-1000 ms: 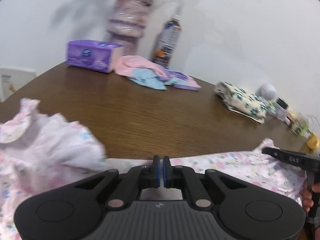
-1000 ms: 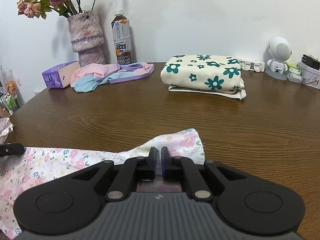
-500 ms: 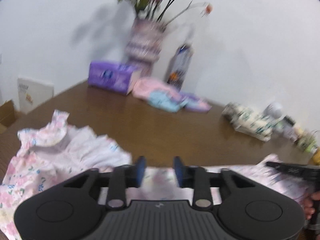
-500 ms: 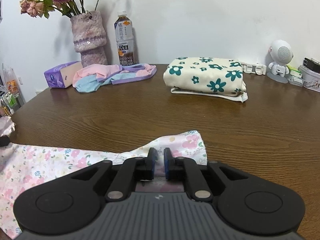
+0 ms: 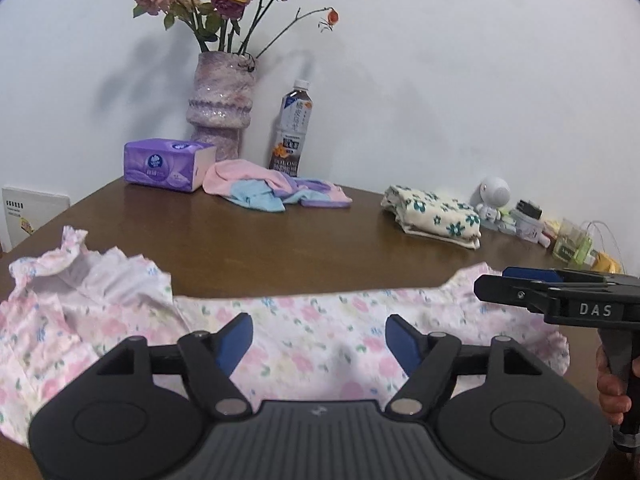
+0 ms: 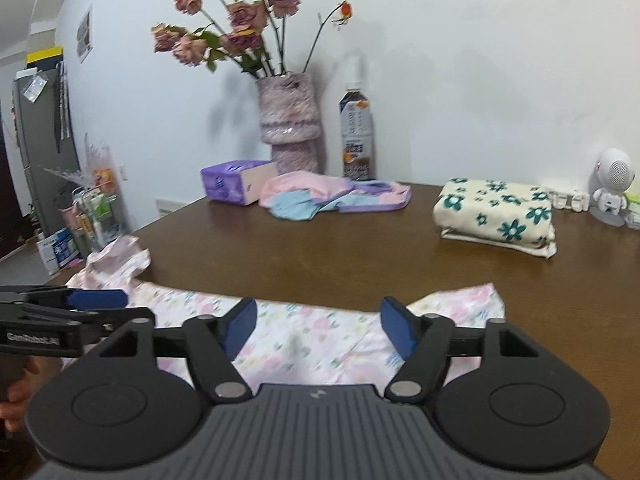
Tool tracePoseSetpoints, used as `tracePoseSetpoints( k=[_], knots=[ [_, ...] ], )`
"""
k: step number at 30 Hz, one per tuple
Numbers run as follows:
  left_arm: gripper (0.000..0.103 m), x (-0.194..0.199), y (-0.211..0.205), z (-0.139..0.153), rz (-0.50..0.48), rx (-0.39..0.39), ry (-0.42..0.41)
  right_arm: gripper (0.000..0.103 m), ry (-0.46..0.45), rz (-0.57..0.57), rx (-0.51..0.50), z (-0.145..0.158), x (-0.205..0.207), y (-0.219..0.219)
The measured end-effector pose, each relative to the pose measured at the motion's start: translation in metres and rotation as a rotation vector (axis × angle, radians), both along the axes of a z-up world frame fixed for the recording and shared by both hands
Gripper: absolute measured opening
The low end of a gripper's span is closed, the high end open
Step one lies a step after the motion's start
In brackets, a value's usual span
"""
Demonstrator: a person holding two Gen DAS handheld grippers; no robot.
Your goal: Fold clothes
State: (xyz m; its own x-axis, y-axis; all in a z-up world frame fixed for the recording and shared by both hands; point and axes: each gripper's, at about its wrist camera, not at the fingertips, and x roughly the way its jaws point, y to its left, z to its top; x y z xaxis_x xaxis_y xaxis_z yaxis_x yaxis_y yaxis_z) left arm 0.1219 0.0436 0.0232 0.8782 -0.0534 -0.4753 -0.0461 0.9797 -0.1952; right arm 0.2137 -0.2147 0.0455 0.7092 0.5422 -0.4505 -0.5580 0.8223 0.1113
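Note:
A pink floral garment [image 5: 320,320] lies spread along the near edge of the brown table [image 5: 300,240], with a ruffled part bunched at its left end [image 5: 92,280]. My left gripper [image 5: 320,342] hovers open above its middle, nothing between the blue pads. The right gripper [image 6: 318,326] is also open over the same floral garment [image 6: 312,332], holding nothing. Each gripper shows in the other's view: the right one at the right edge [image 5: 560,294], the left one at the left edge [image 6: 72,312], both held by a hand.
At the back stand a vase of dried roses [image 5: 222,116], a drink bottle [image 5: 294,128], a purple tissue pack [image 5: 168,164] and a pink-blue-purple garment [image 5: 272,192]. A folded cream cloth with teal flowers [image 6: 496,216] and a small white robot figure [image 6: 612,184] sit at the right.
Both grippers were shut on the floral garment's near edge a second ago; both have opened and lifted back. The garment now lies flat on the table.

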Motion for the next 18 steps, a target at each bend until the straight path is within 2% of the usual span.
tracePoseSetpoints(
  k=[9, 18],
  knots=[
    [0.08, -0.022, -0.012, -0.006, 0.021, 0.026, 0.011, 0.078, 0.04, 0.021, -0.025, -0.014, -0.024, 0.003],
    [0.08, -0.028, -0.017, -0.012, 0.035, 0.04, 0.031, 0.081, 0.028, 0.038, -0.083, -0.024, -0.041, 0.014]
  ],
)
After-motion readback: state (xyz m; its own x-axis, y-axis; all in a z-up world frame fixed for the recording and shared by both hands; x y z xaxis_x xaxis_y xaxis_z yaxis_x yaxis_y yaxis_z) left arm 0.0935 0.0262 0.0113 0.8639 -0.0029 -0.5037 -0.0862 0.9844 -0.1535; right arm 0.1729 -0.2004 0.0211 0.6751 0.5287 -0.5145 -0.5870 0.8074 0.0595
